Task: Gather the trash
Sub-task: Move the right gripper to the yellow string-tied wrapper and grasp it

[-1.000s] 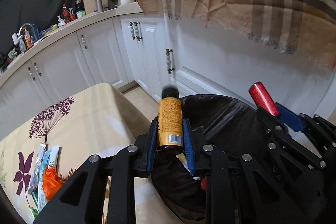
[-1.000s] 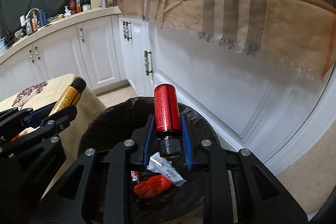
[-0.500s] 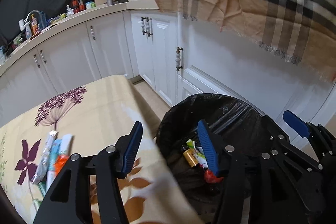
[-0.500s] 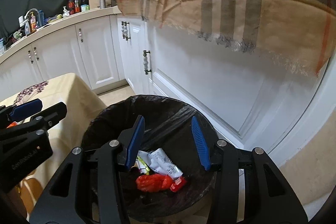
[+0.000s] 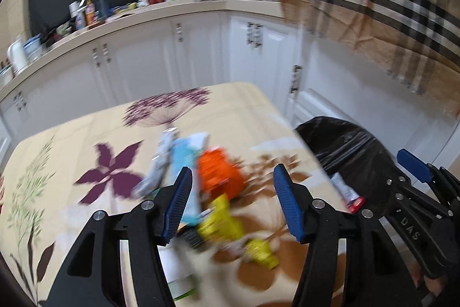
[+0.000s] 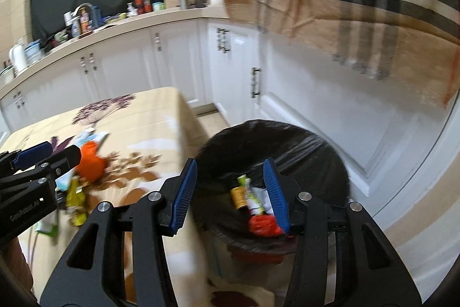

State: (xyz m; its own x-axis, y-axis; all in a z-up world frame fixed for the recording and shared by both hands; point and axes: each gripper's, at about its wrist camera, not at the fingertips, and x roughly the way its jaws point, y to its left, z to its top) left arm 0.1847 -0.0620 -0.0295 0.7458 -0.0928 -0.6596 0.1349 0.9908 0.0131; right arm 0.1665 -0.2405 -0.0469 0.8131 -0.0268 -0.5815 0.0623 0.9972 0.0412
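Note:
My left gripper [image 5: 231,186] is open and empty above a pile of trash on the floral table [image 5: 86,140]: an orange wrapper [image 5: 218,174], yellow wrappers [image 5: 221,223] and pale blue packets [image 5: 181,157]. My right gripper [image 6: 230,186] is open and empty over the black-lined trash bin [image 6: 304,146], which holds a yellow can [image 6: 239,196], a red wrapper [image 6: 261,223] and white packets. The bin also shows in the left wrist view [image 5: 345,140], right of the table. The left gripper shows in the right wrist view [image 6: 43,157] at the left edge.
White kitchen cabinets [image 5: 149,62] run behind the table, with bottles and a tap on the counter [image 5: 95,7]. A plaid cloth [image 5: 373,5] hangs at the upper right. The bin stands between the table edge and the cabinet doors [image 6: 316,94].
Both grippers opened and dropped the orange can and red can into the bin. The left gripper then swung left from the bin to over the table's trash; the right one drew back slightly.

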